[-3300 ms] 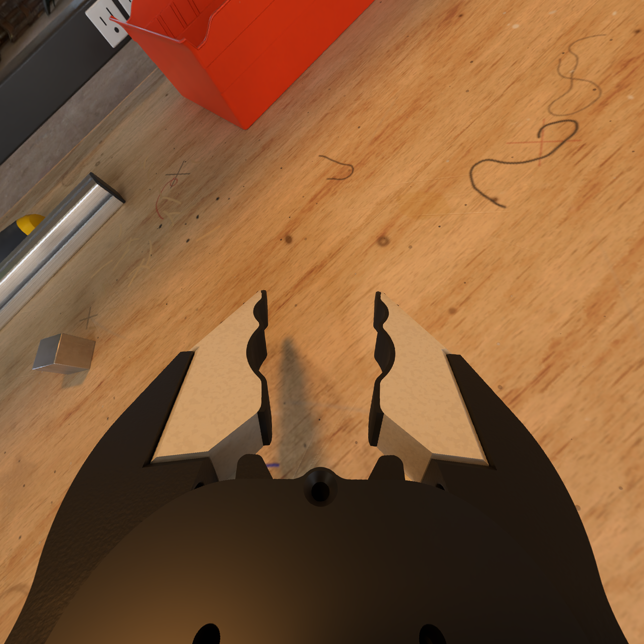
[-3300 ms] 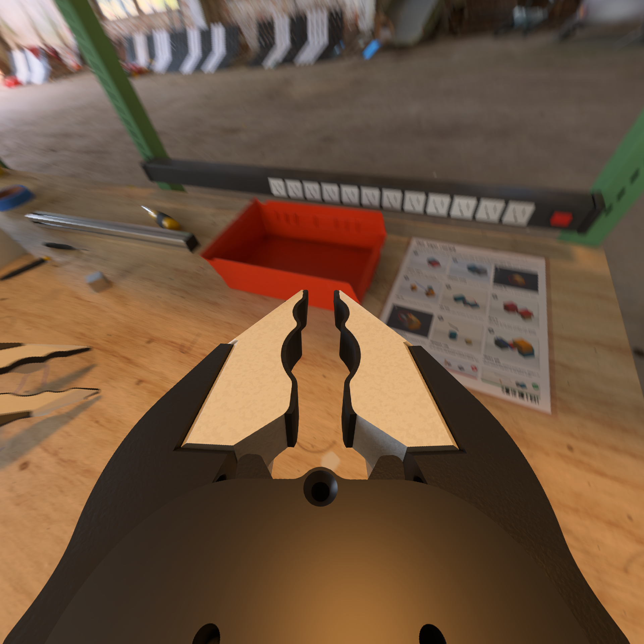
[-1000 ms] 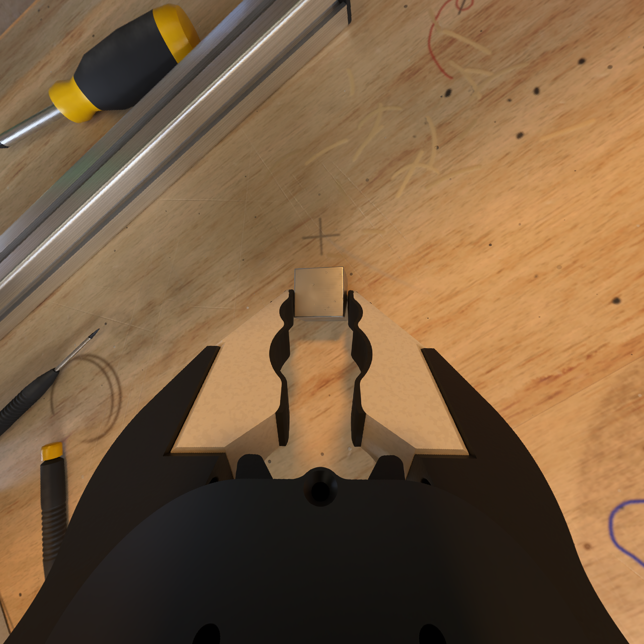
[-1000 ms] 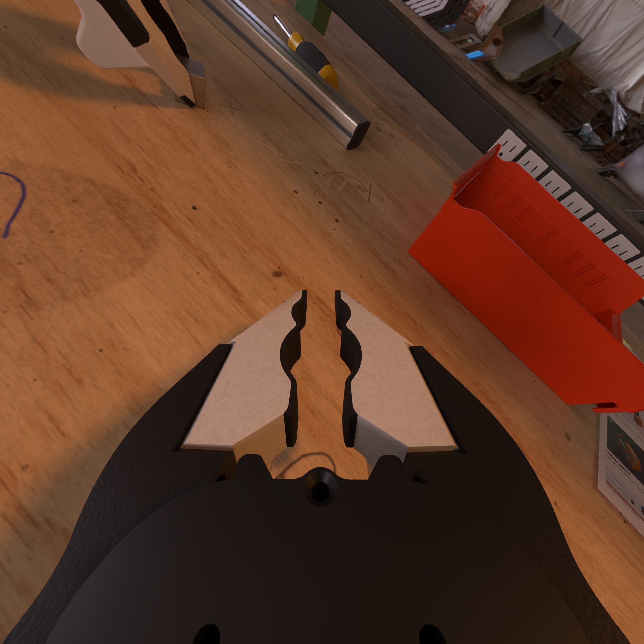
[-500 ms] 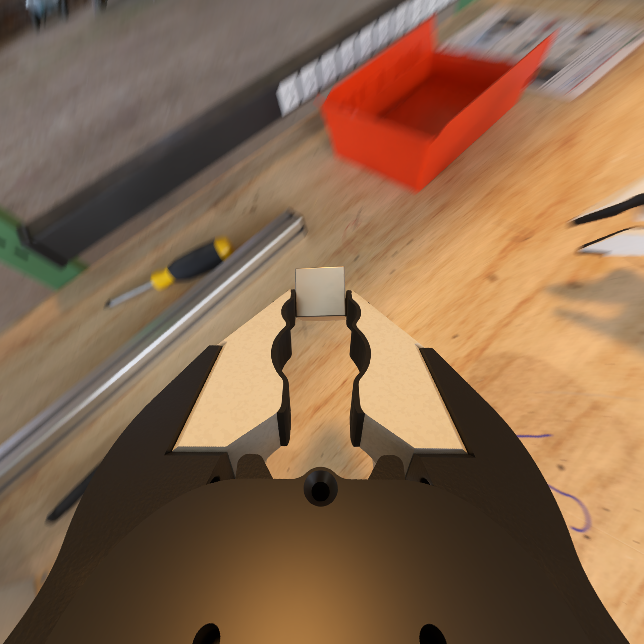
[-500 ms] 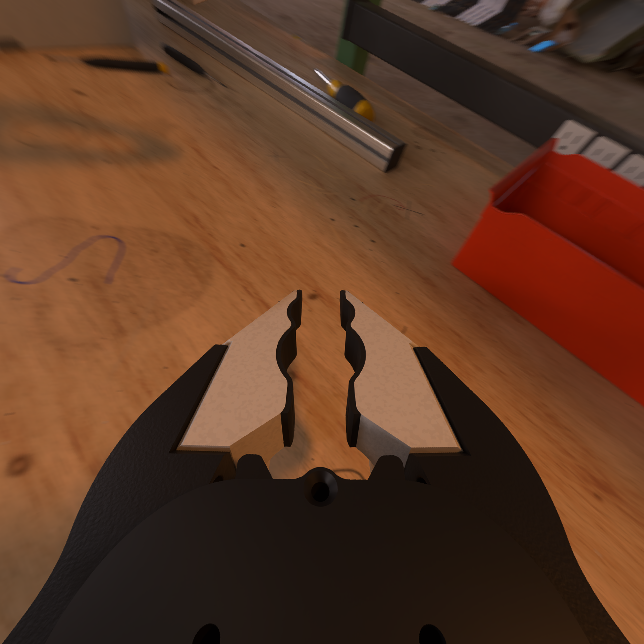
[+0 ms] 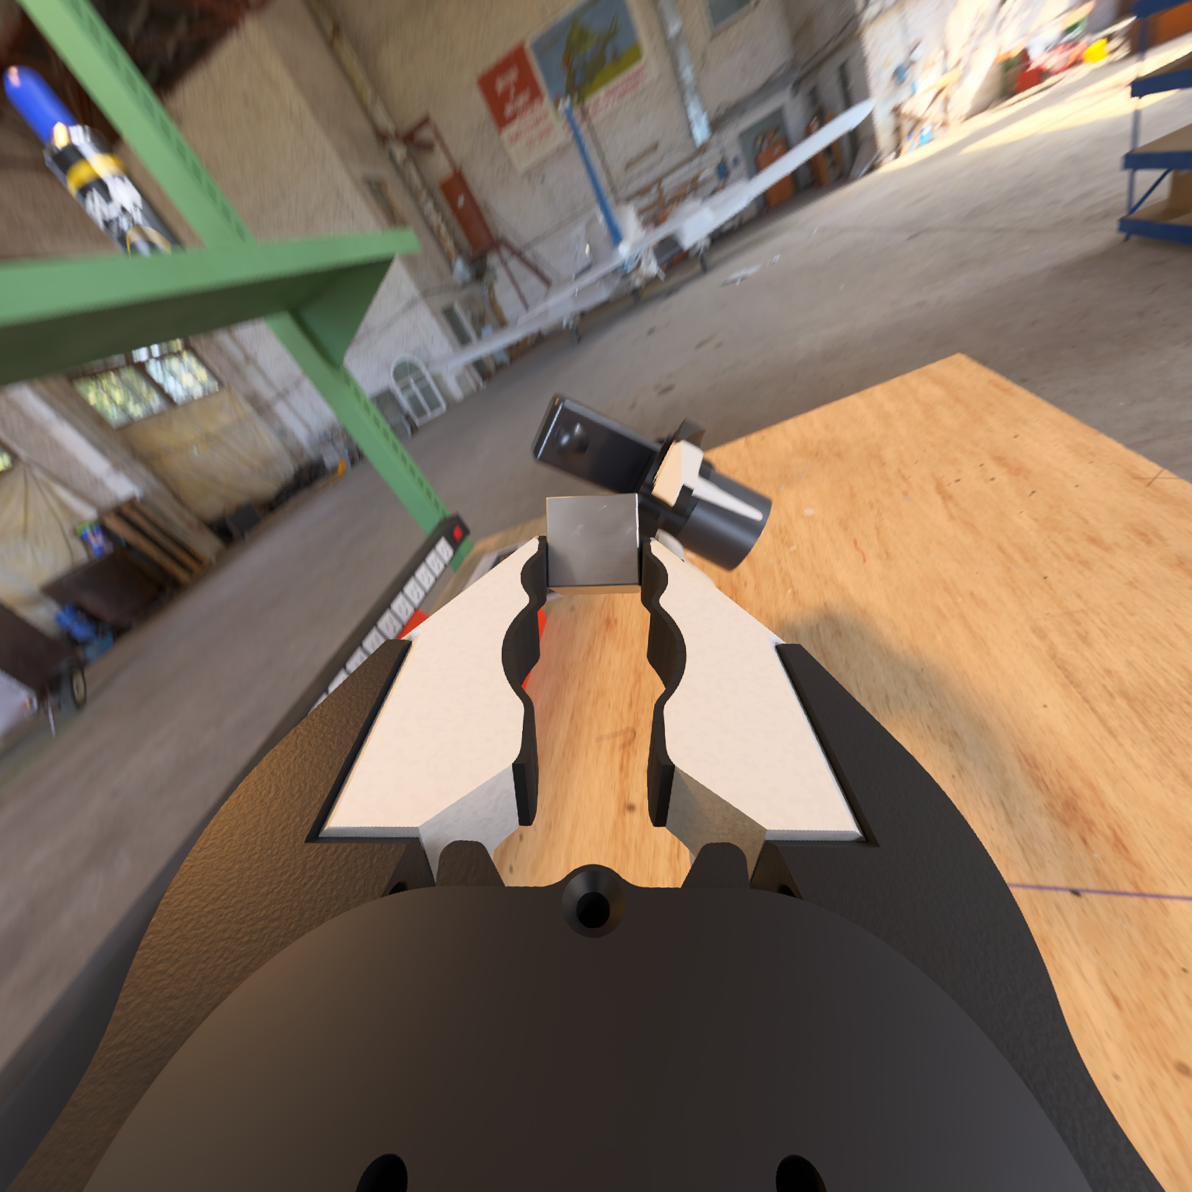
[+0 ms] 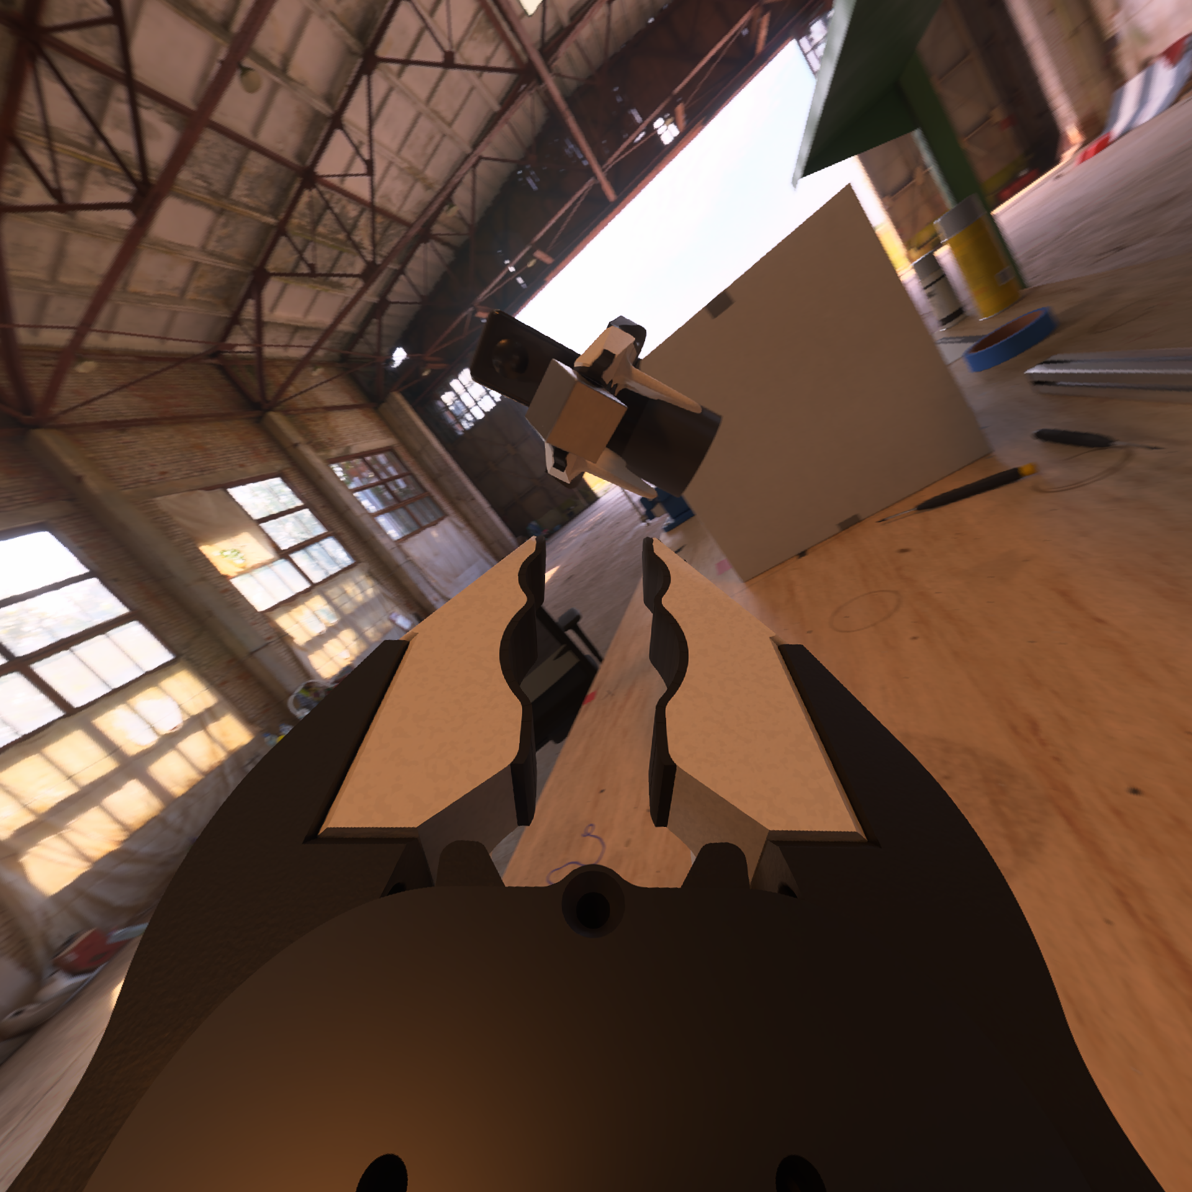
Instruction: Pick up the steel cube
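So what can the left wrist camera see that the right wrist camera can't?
Only the left wrist view shows the power strip, a sliver of the red bin, a glider and wall posters out in the hall.

Only the right wrist view shows a white board, a blue tape roll, a yellow-tipped screwdriver, paint cans and the roof trusses.

Both show the steel cube clamped in the left gripper, the empty, open right gripper and the wooden workbench.
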